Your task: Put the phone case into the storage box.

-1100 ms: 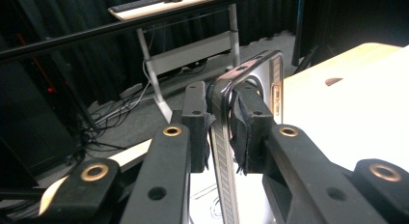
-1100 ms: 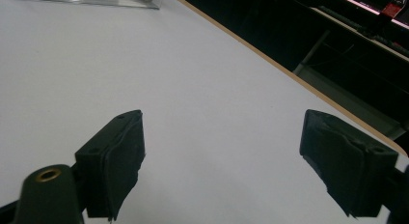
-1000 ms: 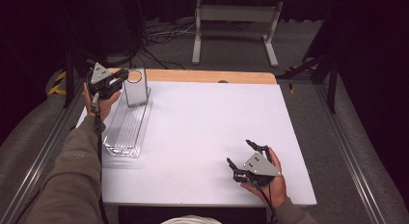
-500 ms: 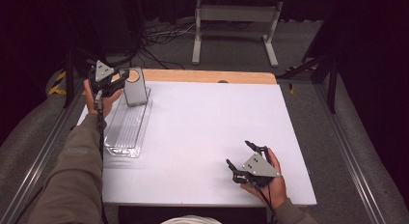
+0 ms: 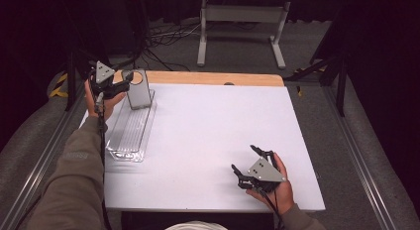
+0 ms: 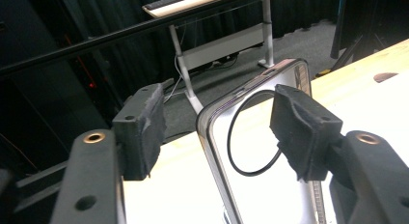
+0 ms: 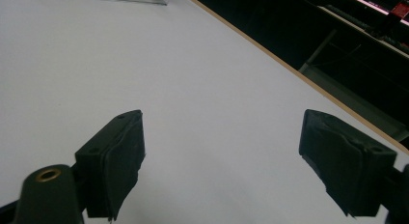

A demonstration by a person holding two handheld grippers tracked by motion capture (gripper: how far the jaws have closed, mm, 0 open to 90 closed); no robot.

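A clear phone case (image 5: 138,88) with a black ring on its back stands tilted at the far end of a long clear tray (image 5: 128,136) on the left of the white table (image 5: 213,121). My left gripper (image 5: 122,85) is open at the case's left edge. In the left gripper view that edge of the case (image 6: 251,137) rises between the jaws, with the right pad (image 6: 301,130) in front of it and the left pad (image 6: 140,130) apart from it. My right gripper (image 5: 245,159) rests near the table's front right, open, with bare table between its pads (image 7: 113,161).
A wooden strip (image 5: 213,78) with a round hole runs along the table's far edge. Beyond it, on the floor, stand a metal frame (image 5: 241,17) and loose cables (image 5: 163,39). Rails run along both sides of the table.
The case has tipped a little and reads greyer than one second ago, and the left gripper has shifted slightly beside it. The right gripper has stayed where it was.
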